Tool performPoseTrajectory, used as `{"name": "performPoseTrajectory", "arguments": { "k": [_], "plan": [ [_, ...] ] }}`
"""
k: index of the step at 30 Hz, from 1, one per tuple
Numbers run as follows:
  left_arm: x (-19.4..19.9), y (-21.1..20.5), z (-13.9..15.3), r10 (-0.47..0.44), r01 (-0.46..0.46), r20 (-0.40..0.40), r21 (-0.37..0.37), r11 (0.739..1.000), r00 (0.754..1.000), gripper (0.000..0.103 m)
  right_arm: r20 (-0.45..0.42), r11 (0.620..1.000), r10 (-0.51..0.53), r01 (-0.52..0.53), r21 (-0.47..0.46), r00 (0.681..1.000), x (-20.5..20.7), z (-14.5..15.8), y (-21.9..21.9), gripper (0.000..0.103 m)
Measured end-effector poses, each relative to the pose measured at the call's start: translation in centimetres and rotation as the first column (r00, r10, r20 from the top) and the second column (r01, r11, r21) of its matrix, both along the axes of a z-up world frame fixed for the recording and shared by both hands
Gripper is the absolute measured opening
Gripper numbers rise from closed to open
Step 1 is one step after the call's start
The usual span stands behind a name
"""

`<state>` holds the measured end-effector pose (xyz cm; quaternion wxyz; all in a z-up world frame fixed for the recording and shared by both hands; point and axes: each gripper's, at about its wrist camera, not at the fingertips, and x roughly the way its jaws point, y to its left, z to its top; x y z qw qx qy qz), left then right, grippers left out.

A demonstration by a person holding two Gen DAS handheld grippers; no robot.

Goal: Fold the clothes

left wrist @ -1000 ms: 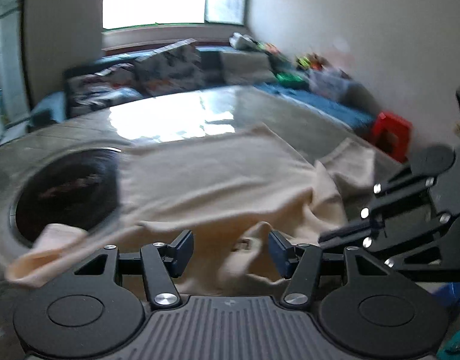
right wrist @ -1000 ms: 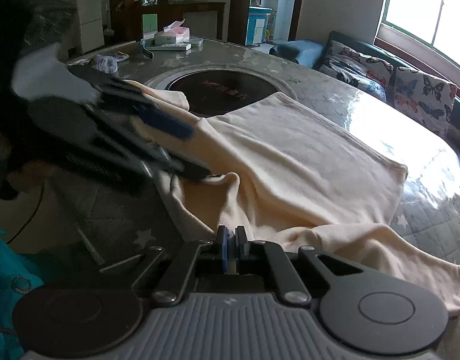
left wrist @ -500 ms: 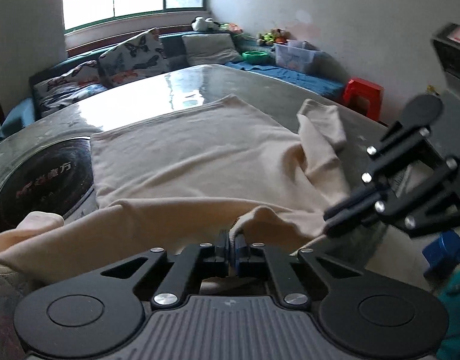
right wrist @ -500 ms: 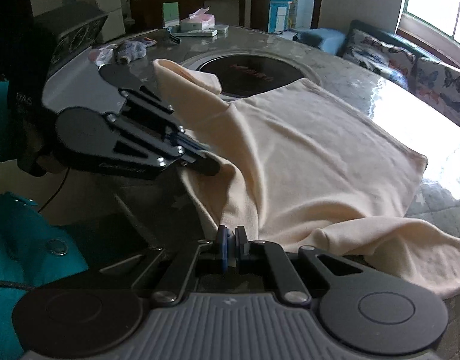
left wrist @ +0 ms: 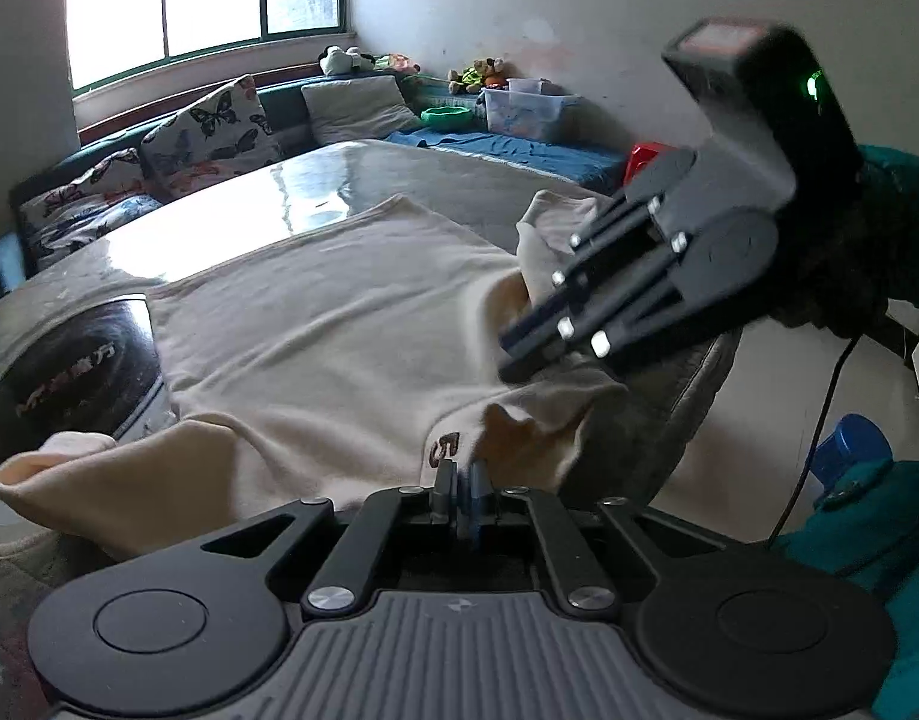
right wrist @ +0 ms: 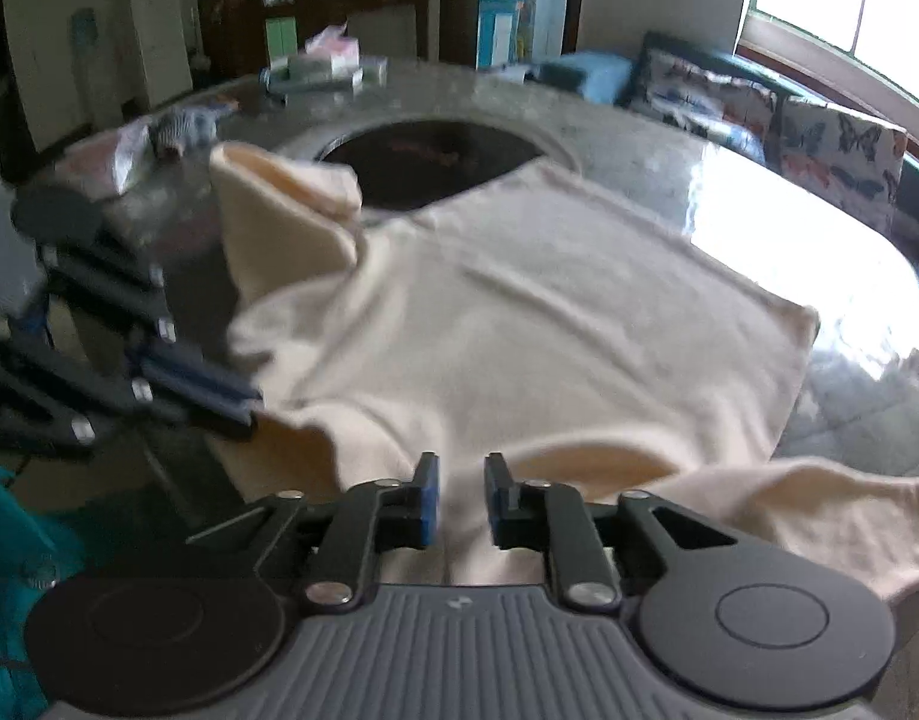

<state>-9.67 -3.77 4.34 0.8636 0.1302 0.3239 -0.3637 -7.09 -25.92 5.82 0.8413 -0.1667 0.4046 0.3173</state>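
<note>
Soft cream shirt (left wrist: pixel 351 324), apparently knit, rumpled on glossy table (left wrist: pixel 315 192).

A glossy round stone table (right wrist: pixel 759 192) carries a cream shirt (right wrist: pixel 519 348) spread flat, partly covering the dark circular inset (right wrist: pixel 423 162) at its centre. Boxes (right wrist: pixel 327 69) and a small striped bundle (right wrist: pixel 183 126) lie along its far edge.

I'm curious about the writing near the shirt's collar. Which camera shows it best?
The left wrist view: the dark print sits on the shirt just beyond the shut left gripper, though too small to read. In the right wrist view the print does not show.
</note>
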Motion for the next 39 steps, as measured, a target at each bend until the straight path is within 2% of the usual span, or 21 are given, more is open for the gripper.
{"name": "performPoseTrajectory", "arguments": {
  "k": [3, 6, 9, 11, 16, 19, 20, 23, 26, 32, 35, 38, 39],
  "plan": [
    [0.9, 0.6, 1.4, 0.030, -0.029, 0.020, -0.058, 0.998, 0.999, 0.008, -0.011, 1.000, 0.011, -0.011, -0.016, 1.000, -1.2, -0.2, -0.4, 0.027],
    [3.2, -0.1, 2.1, 0.086, -0.084, 0.020, -0.096, 0.992, 0.996, 0.008, -0.010, 1.000, -0.009, 0.009, -0.004, 1.000, -2.2, 0.3, -1.5, 0.027],
    [5.5, -1.6, 1.5, 0.102, -0.102, -0.005, -0.110, 0.989, 0.995, 0.008, 0.010, 0.996, -0.076, 0.076, 0.041, 0.997, -1.9, 1.6, -3.1, 0.027],
    [6.5, -3.1, 0.8, 0.076, -0.080, -0.041, -0.114, 0.990, 0.996, 0.008, 0.029, 0.988, -0.137, 0.135, 0.075, 0.990, -1.5, 2.5, -4.5, 0.027],
    [7.0, -6.1, -0.6, 0.000, -0.009, -0.077, -0.108, 0.994, 0.997, 0.008, 0.087, 0.925, -0.374, 0.365, 0.101, 0.923, 1.4, 3.5, -9.8, 0.027],
    [7.0, -7.4, -1.3, -0.034, 0.024, -0.096, -0.104, 0.994, 0.995, 0.008, 0.106, 0.861, -0.508, 0.497, 0.110, 0.855, 4.3, 2.8, -13.1, 0.027],
    [6.9, -7.7, -1.5, -0.044, 0.033, -0.101, -0.104, 0.994, 0.994, 0.008, 0.100, 0.827, -0.561, 0.551, 0.117, 0.822, 5.6, 2.4, -14.5, 0.027],
    [6.7, -8.3, -1.9, -0.062, 0.050, -0.123, -0.103, 0.993, 0.990, 0.008, 0.062, 0.754, -0.654, 0.643, 0.136, 0.754, 8.6, 1.0, -17.1, 0.027],
    [6.6, -8.7, -2.1, -0.076, 0.063, -0.132, -0.100, 0.993, 0.988, 0.010, 0.033, 0.705, -0.706, 0.698, 0.127, 0.707, 10.8, -0.7, -18.6, 0.027],
    [6.7, -8.9, -2.6, -0.085, 0.070, -0.153, -0.102, 0.992, 0.985, 0.010, -0.004, 0.651, -0.755, 0.751, 0.111, 0.655, 13.0, -3.0, -19.4, 0.030],
    [6.7, -9.0, -2.8, -0.089, 0.073, -0.154, -0.106, 0.992, 0.984, 0.011, 0.004, 0.650, -0.757, 0.752, 0.109, 0.653, 13.4, -3.3, -19.3, 0.031],
    [6.5, -9.0, -2.8, -0.092, 0.076, -0.151, -0.109, 0.991, 0.984, 0.012, 0.038, 0.669, -0.743, 0.740, 0.068, 0.668, 14.1, -3.1, -18.2, 0.026],
    [6.5, -9.0, -2.8, -0.091, 0.075, -0.151, -0.110, 0.991, 0.984, 0.012, 0.043, 0.674, -0.739, 0.736, 0.060, 0.673, 14.3, -3.0, -18.0, 0.018]
  ]
}}
